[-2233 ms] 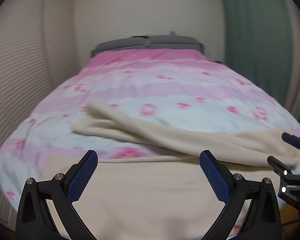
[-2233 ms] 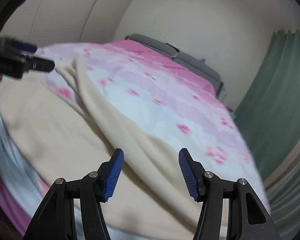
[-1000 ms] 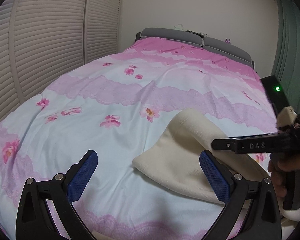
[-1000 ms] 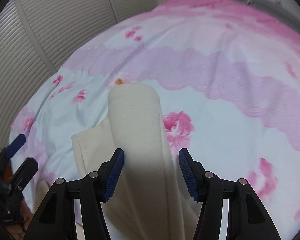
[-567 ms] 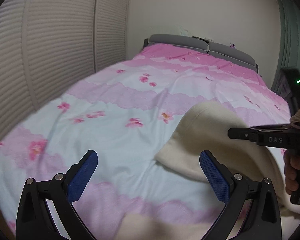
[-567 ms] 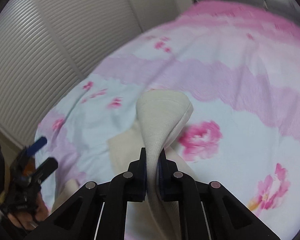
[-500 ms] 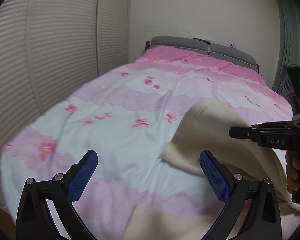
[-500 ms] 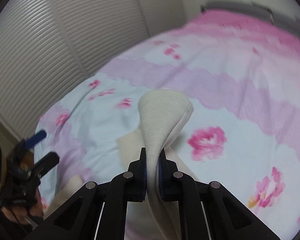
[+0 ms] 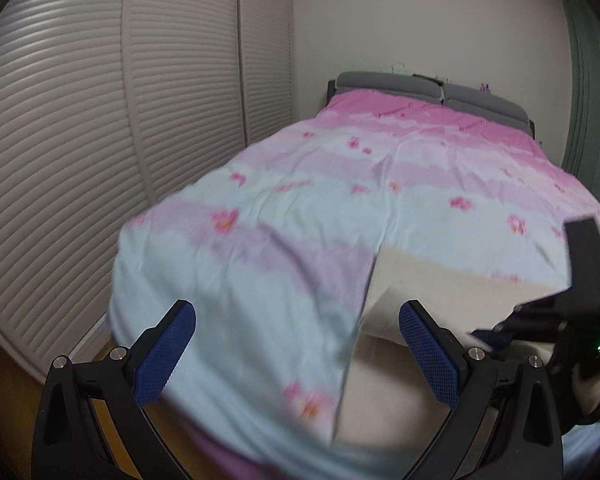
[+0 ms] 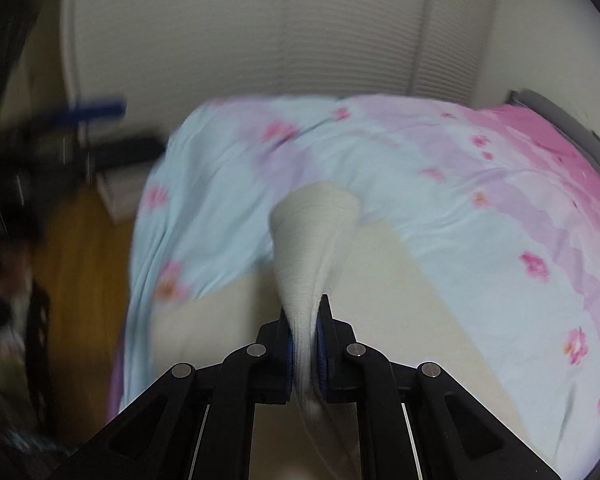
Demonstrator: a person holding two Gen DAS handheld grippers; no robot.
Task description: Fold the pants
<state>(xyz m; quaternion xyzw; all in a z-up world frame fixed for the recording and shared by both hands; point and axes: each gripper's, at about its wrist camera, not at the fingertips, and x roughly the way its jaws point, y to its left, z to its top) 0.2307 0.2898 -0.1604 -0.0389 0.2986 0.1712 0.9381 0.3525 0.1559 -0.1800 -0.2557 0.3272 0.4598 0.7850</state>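
Cream pants (image 9: 432, 284) lie on the near end of a bed with a pink and pale blue floral cover (image 9: 340, 200). In the right wrist view my right gripper (image 10: 305, 334) is shut on a lifted fold of the pants (image 10: 312, 232), which stands up in a cone above the flat part (image 10: 384, 280). The right gripper also shows at the right edge of the left wrist view (image 9: 548, 320). My left gripper (image 9: 296, 352) is open and empty, held above the bed's near left corner, left of the pants.
Slatted closet doors (image 9: 80, 140) run along the left of the bed. A grey headboard (image 9: 428, 88) is at the far end and a green curtain (image 9: 588, 100) on the right. Wooden floor (image 10: 84, 272) lies beside the bed corner.
My right gripper closed on a pants leg end and has carried it back toward the near end of the bed. My left gripper has drawn back and left, staying open.
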